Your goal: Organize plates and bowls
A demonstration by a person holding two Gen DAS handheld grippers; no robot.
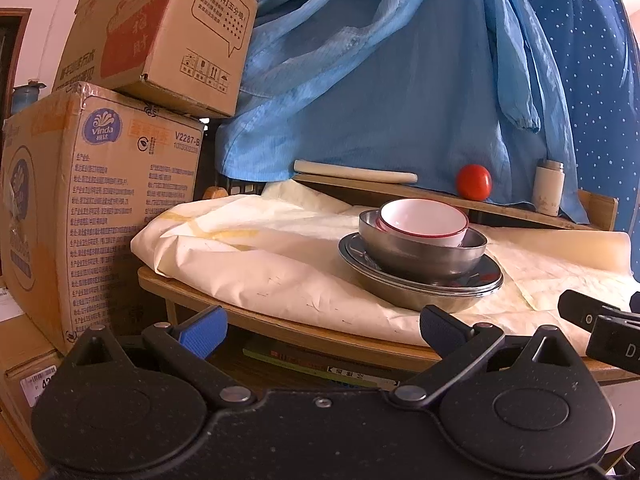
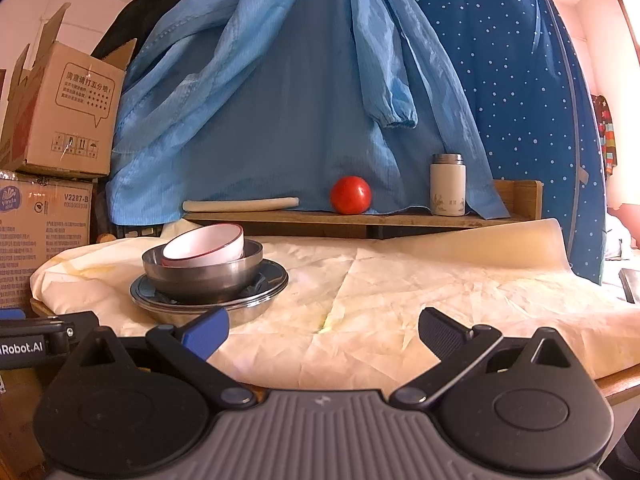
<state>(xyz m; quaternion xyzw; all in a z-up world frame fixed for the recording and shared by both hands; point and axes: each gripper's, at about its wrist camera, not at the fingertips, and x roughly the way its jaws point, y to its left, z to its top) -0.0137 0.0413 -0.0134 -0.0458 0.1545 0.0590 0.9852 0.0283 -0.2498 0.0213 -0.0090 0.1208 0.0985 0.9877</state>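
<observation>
Your left gripper (image 1: 322, 330) has its jaws spread wide with nothing between them, hanging at the near edge of the bench (image 1: 304, 338). Ahead of those jaws and a little toward their right finger stands the stack: a white bowl with a red rim (image 1: 424, 222) sits tilted inside a steel bowl (image 1: 420, 254), which rests on a steel plate (image 1: 484, 276) above a wider steel bowl (image 1: 416, 300). The whole stack sits on the cream cloth (image 1: 256, 256) covering the bench, well apart from both fingers.

Your right gripper (image 2: 324, 330) also holds its jaws wide and empty, low over the cloth. From these jaws the stack lies ahead and off beyond the left finger, whose blue pad (image 2: 206, 336) overlaps the lower bowl's edge in this view; whether they touch, you cannot tell.

Farther beyond the jaws, a raised wooden shelf (image 2: 360, 218) carries a red tomato (image 2: 351, 195), a white flask (image 2: 448, 186) and a pale rolling pin (image 2: 240, 205). Blue clothing (image 2: 300, 80) hangs behind it, and cardboard boxes (image 1: 92, 200) stand past the left gripper's left finger.
</observation>
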